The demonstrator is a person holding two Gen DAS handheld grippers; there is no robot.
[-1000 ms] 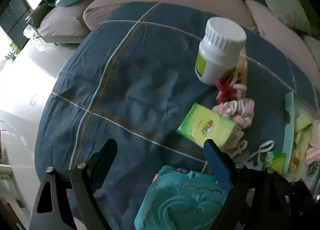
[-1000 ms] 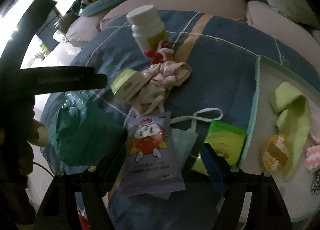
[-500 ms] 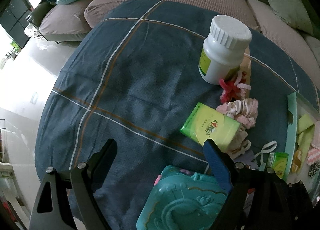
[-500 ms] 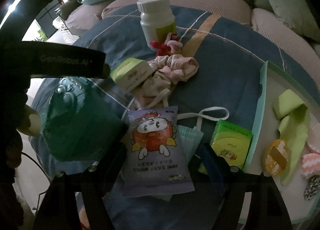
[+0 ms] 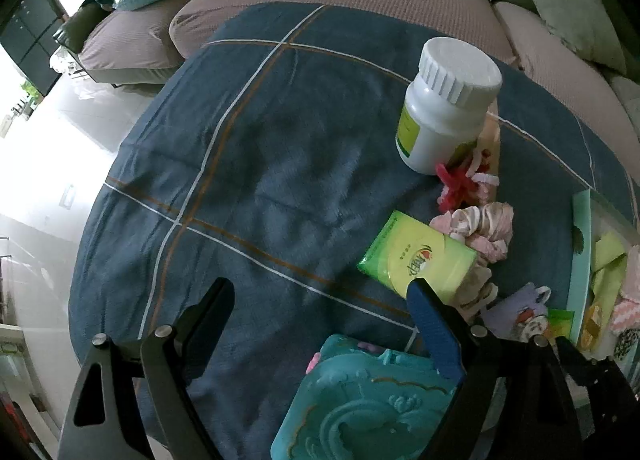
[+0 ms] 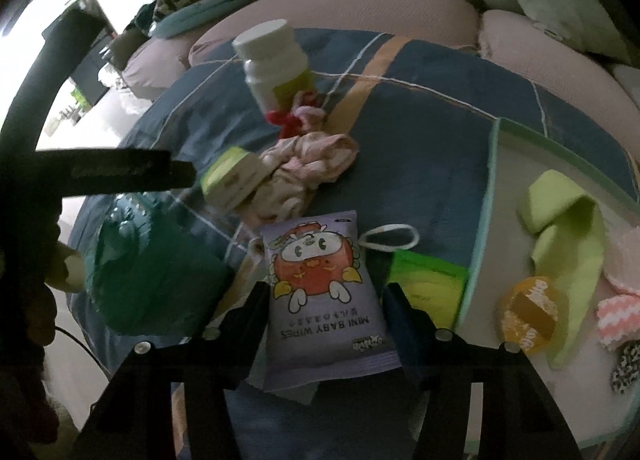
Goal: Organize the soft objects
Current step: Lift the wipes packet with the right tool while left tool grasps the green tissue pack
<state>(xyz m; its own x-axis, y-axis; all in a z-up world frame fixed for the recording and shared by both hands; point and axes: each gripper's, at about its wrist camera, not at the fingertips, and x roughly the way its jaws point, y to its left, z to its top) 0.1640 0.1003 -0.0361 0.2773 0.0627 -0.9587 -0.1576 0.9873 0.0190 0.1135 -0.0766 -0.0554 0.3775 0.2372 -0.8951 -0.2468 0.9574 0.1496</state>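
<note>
A purple pack point(image 6: 325, 302) labelled "MINI BABY WIPES" is flanked by the closing right claw point(image 6: 326, 306), beside a tray point(image 6: 486, 216) holding a green cloth point(image 6: 568, 236).

Soft things on a clothed worktop point(image 6: 420, 132), tray point(image 6: 486, 196) at its right.
Bottle point(image 6: 276, 60) stands farthest back; scrunchies point(image 6: 316, 152) before it, tissue pack point(image 6: 232, 180) to their left, wipes pack point(image 6: 324, 296) nearest, sock point(image 6: 568, 220) in the tray.

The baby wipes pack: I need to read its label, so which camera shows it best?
The right wrist view: the baby wipes pack lies face-up between the closing right gripper fingers, print legible. The left wrist view shows only a small, partly hidden corner.
</note>
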